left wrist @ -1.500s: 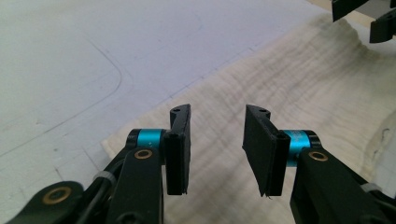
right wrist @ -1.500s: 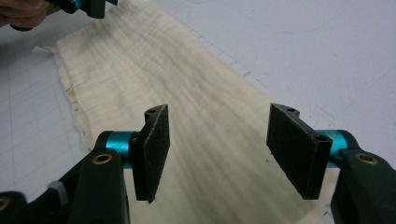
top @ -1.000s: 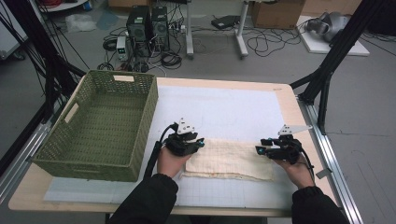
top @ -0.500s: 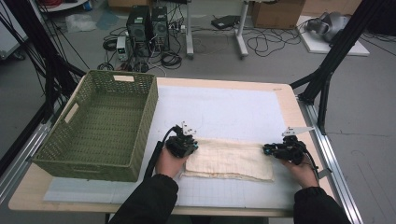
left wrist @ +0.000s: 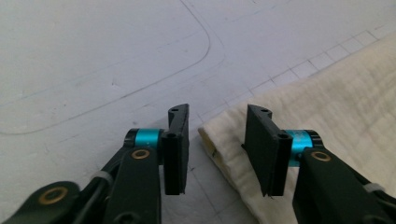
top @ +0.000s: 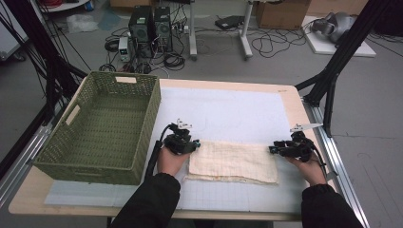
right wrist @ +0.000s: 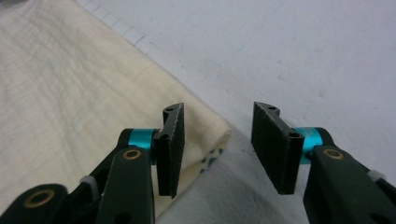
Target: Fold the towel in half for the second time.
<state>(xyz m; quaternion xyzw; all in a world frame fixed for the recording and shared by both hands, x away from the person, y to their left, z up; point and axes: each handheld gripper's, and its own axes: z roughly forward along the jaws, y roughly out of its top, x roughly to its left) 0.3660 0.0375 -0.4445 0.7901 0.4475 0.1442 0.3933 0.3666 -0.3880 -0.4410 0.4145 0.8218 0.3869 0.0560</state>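
A folded cream cloth [top: 233,160] lies flat on the white mat [top: 228,111], near the table's front. My left gripper [top: 193,144] sits at the cloth's far left corner. Its jaws have just been opening and stand apart in the left gripper view, where the gripper [left wrist: 218,114] has the cloth [left wrist: 336,93] corner lying loose between the pads. My right gripper [top: 273,149] is at the far right corner. Its jaws have also just been opening, and in the right gripper view the gripper [right wrist: 219,109] straddles the cloth [right wrist: 70,84] corner without pressing on it.
A green woven basket [top: 153,107] stands on the table's left side, close beside my left hand. The table's metal rail [top: 332,156] runs just right of my right hand. White mat stretches beyond the cloth toward the back.
My right hand has shifted slightly to the right at the cloth's end. The left hand has stayed in place, and the cloth lies as before.
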